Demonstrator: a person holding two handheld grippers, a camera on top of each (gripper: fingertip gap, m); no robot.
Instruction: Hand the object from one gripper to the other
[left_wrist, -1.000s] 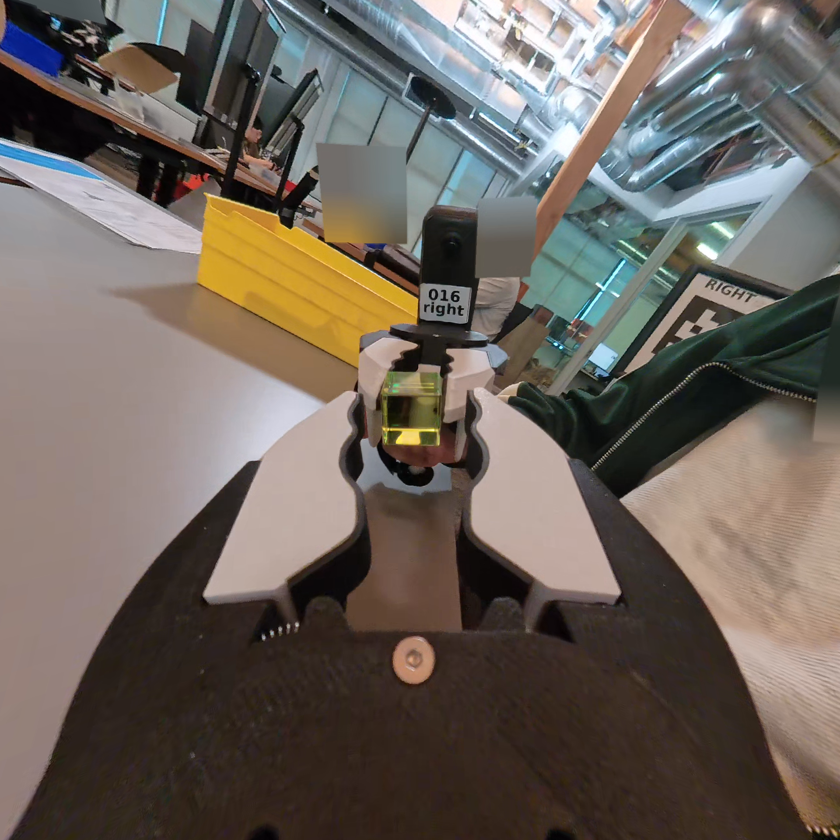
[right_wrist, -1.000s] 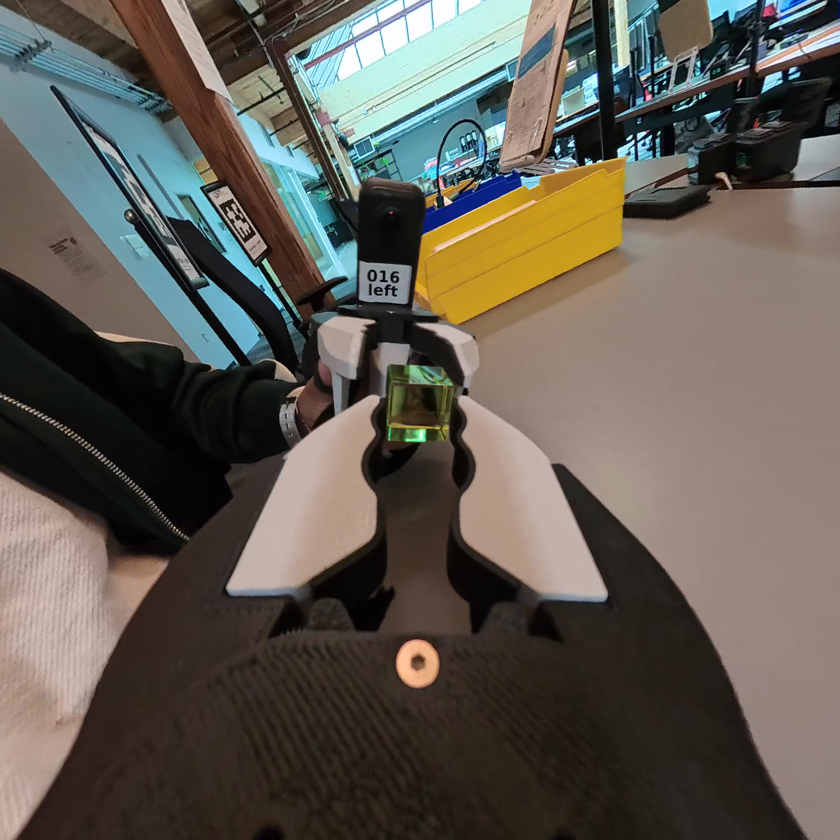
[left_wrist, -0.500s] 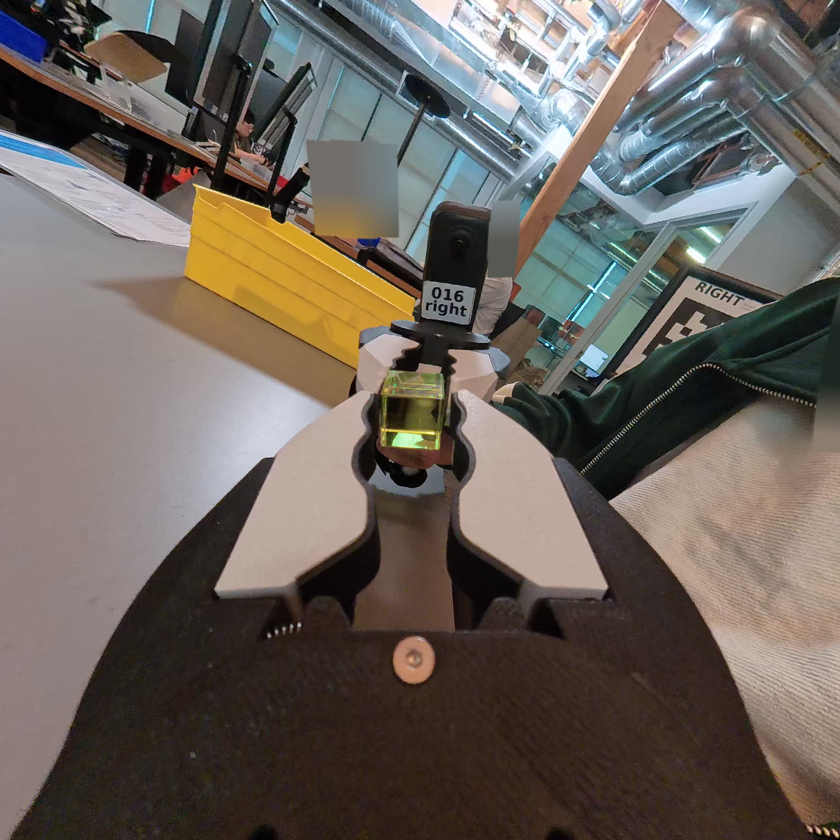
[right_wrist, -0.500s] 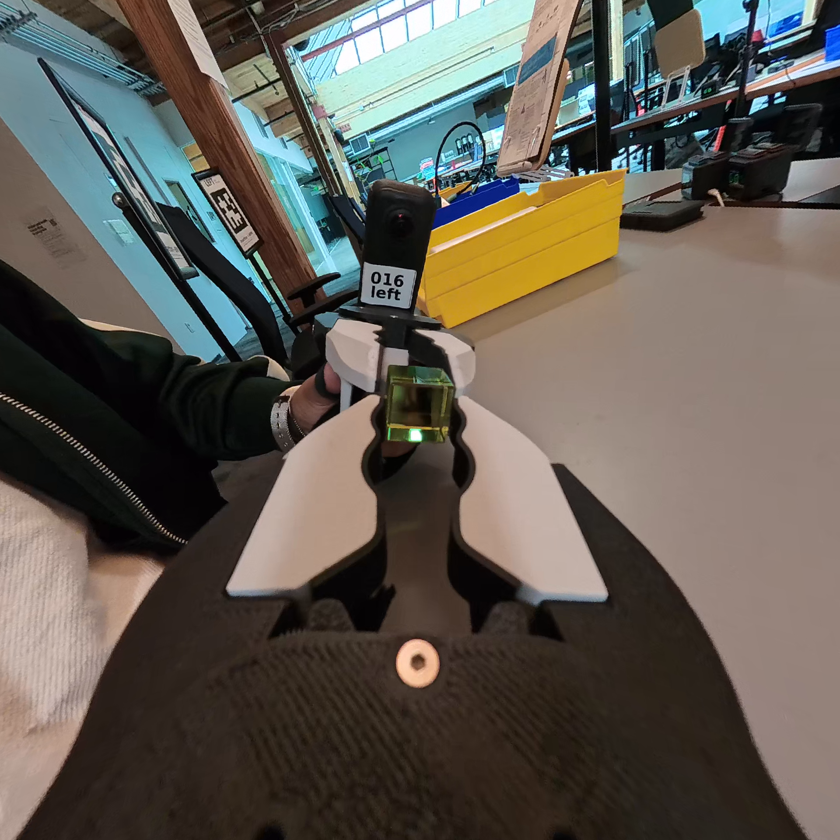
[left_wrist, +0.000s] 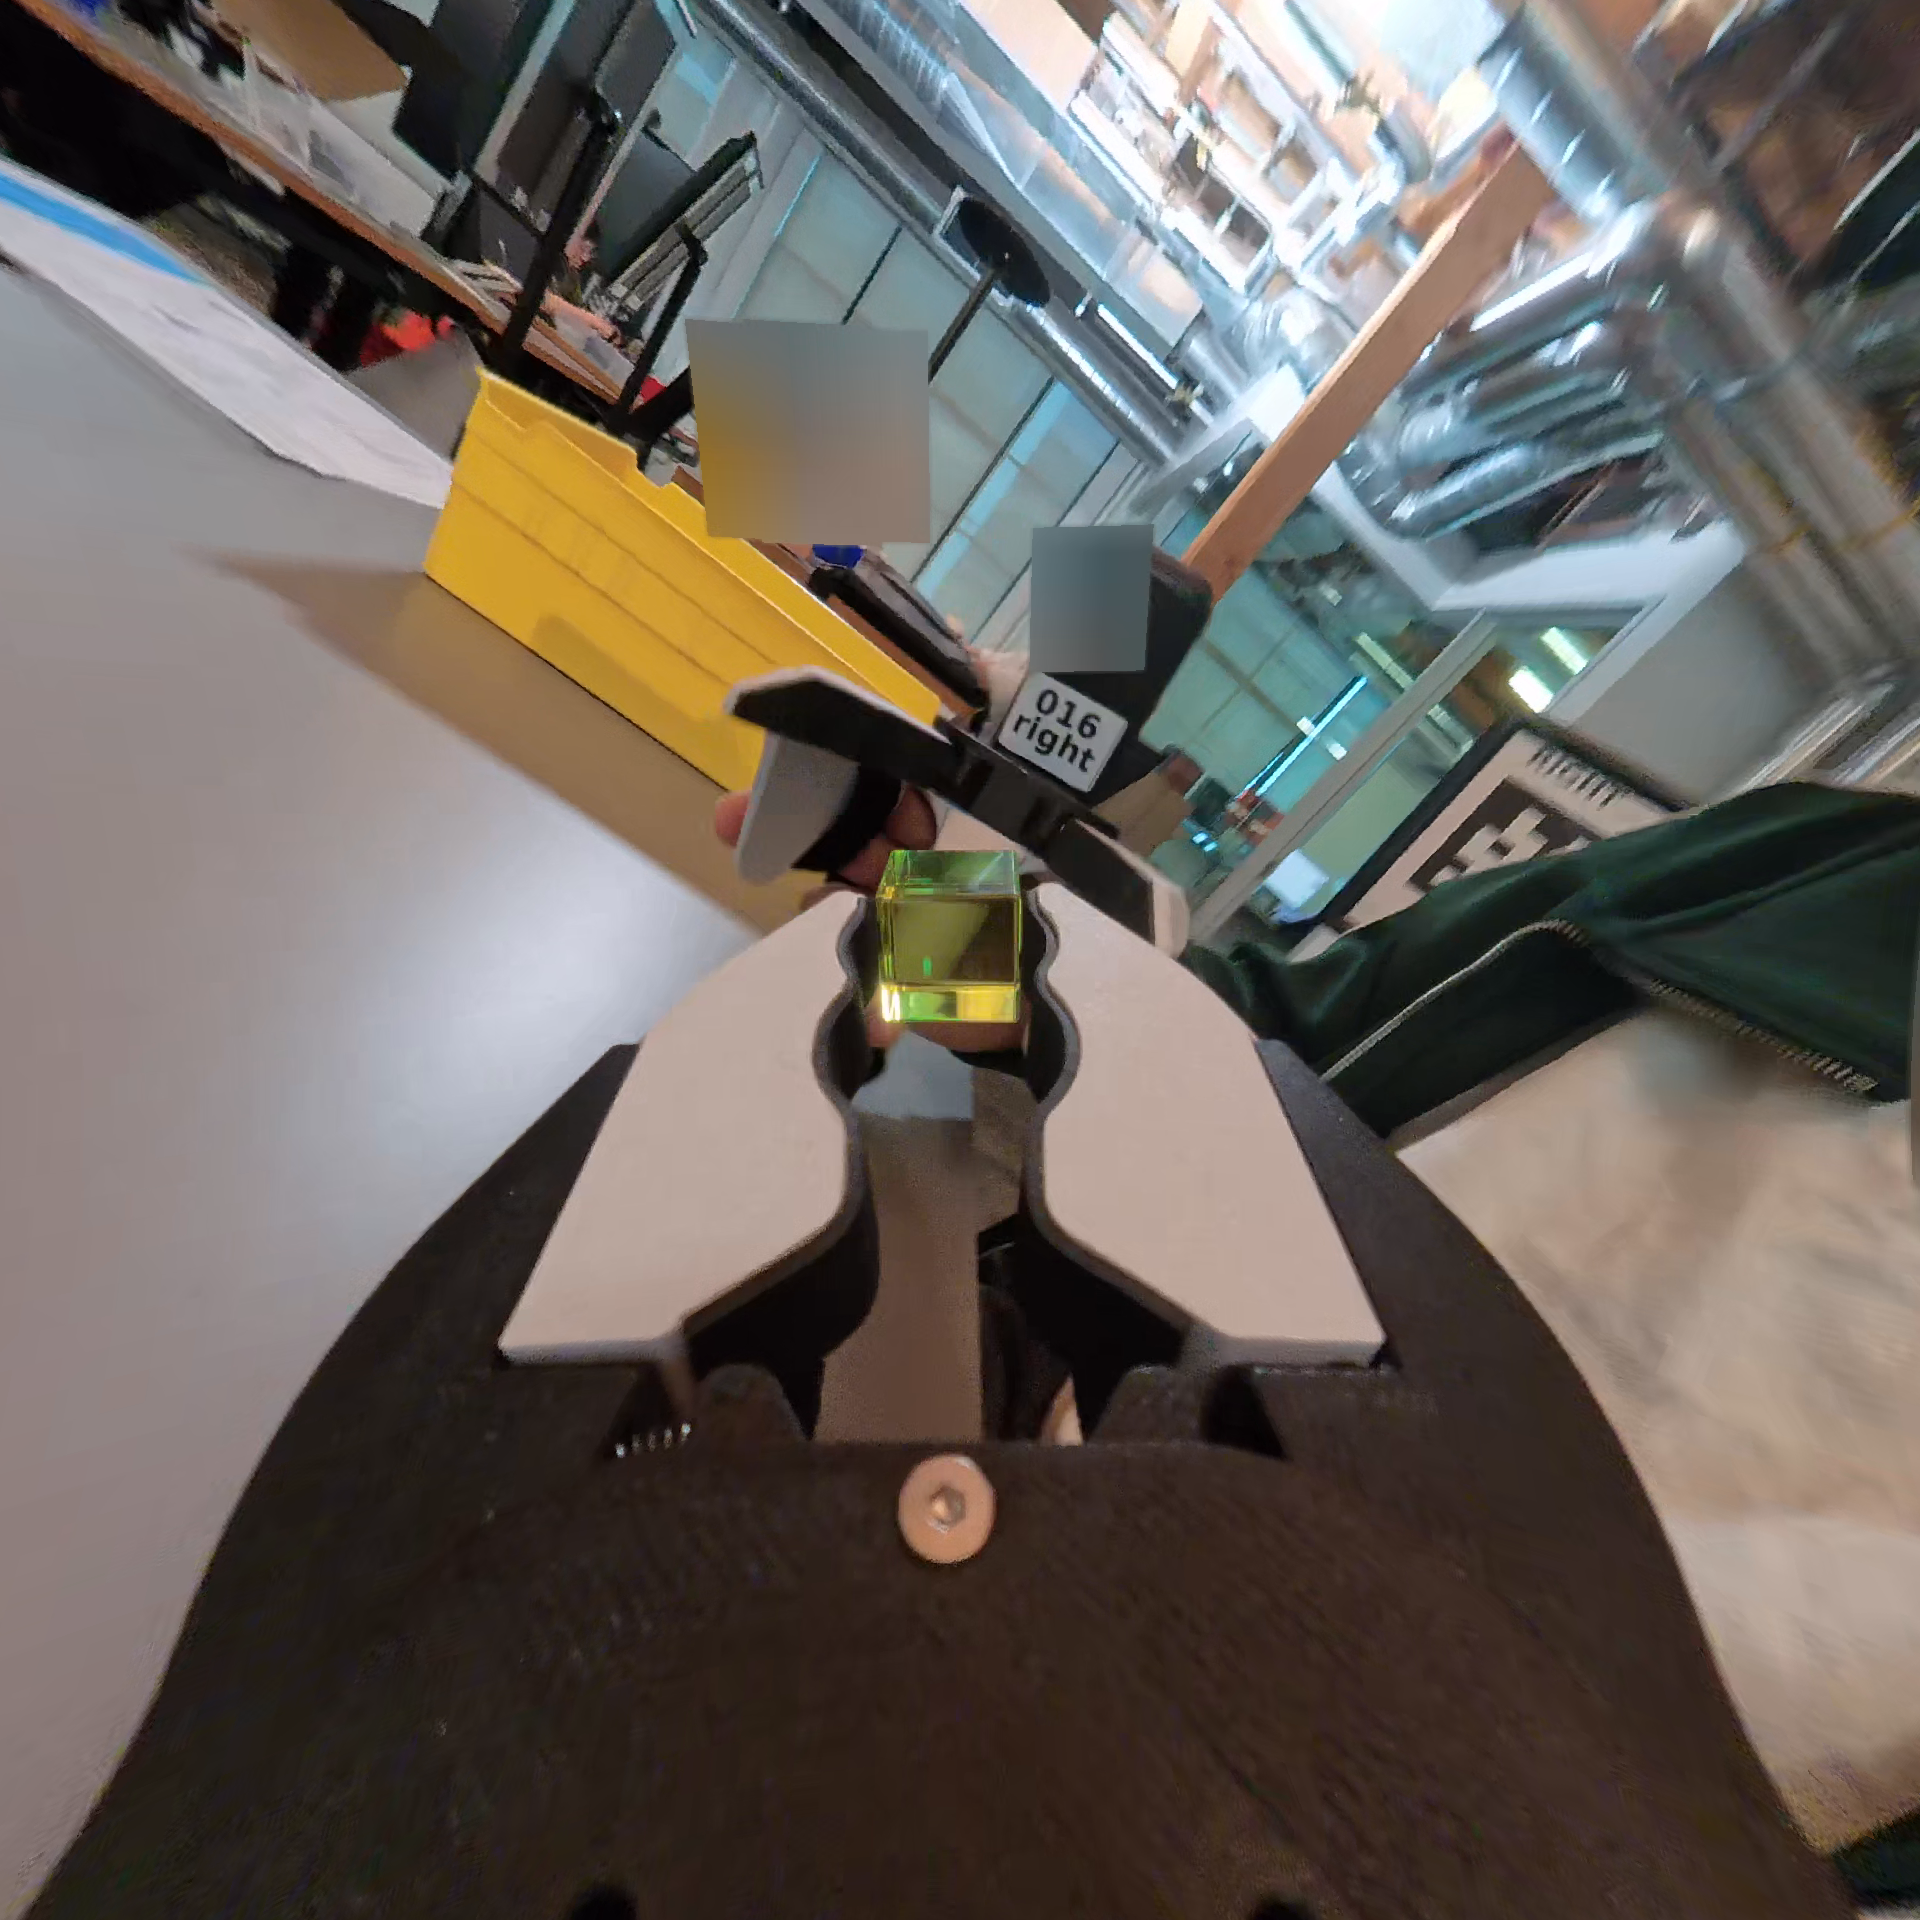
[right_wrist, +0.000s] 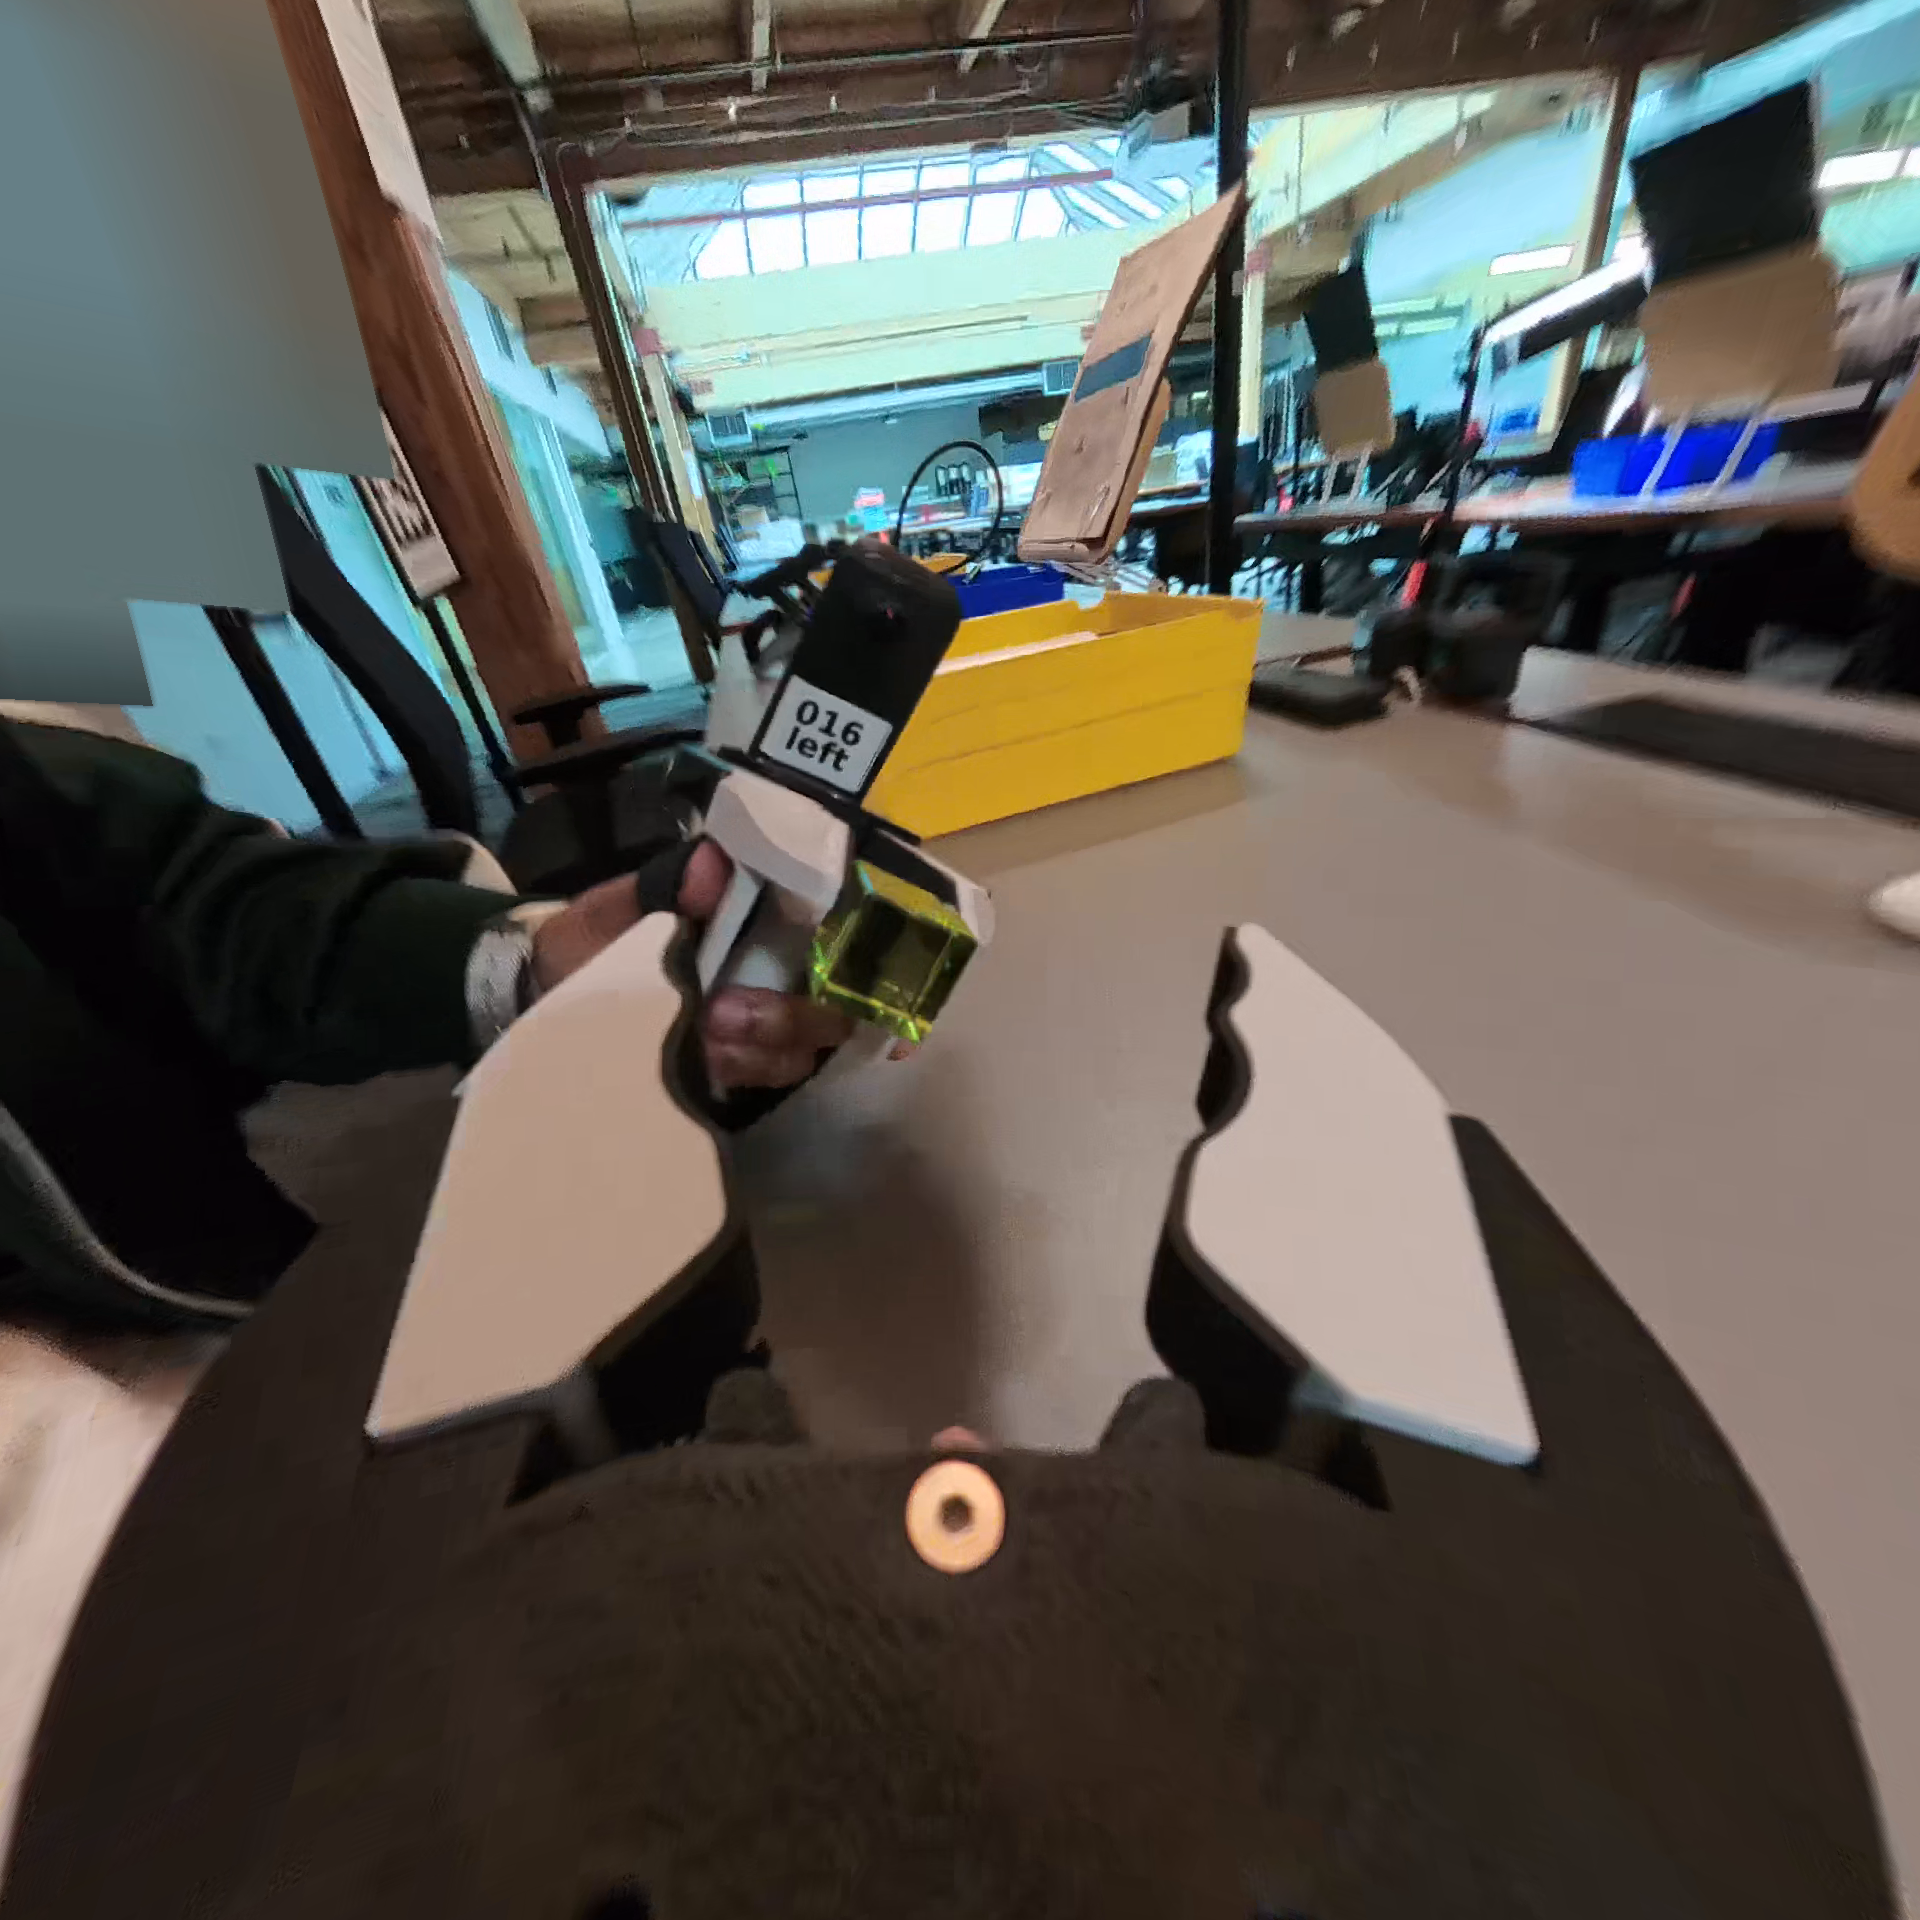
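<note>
A clear yellow-green cube (left_wrist: 948, 954) sits clamped between the tips of my left gripper (left_wrist: 948, 961), held above the grey table (left_wrist: 260, 883). In the right wrist view the same cube (right_wrist: 891, 964) shows in the left gripper (right_wrist: 831, 914), left of centre and tilted. My right gripper (right_wrist: 951, 997) is open wide and empty, its fingers (right_wrist: 1320, 1174) apart from the cube. In the left wrist view the right gripper (left_wrist: 935, 821) shows open just behind the cube, tilted, not touching it.
A yellow bin (left_wrist: 623, 592) stands on the table behind the grippers; it also shows in the right wrist view (right_wrist: 1081, 707). A person's green sleeve (left_wrist: 1558, 935) and light clothing lie at the right. Papers (left_wrist: 208, 343) lie at the far left. Less than 4 cm separates the two grippers' tips.
The left gripper closed on the cube. The right gripper then opened wide, let go of the cube and drew back and tilted away.
</note>
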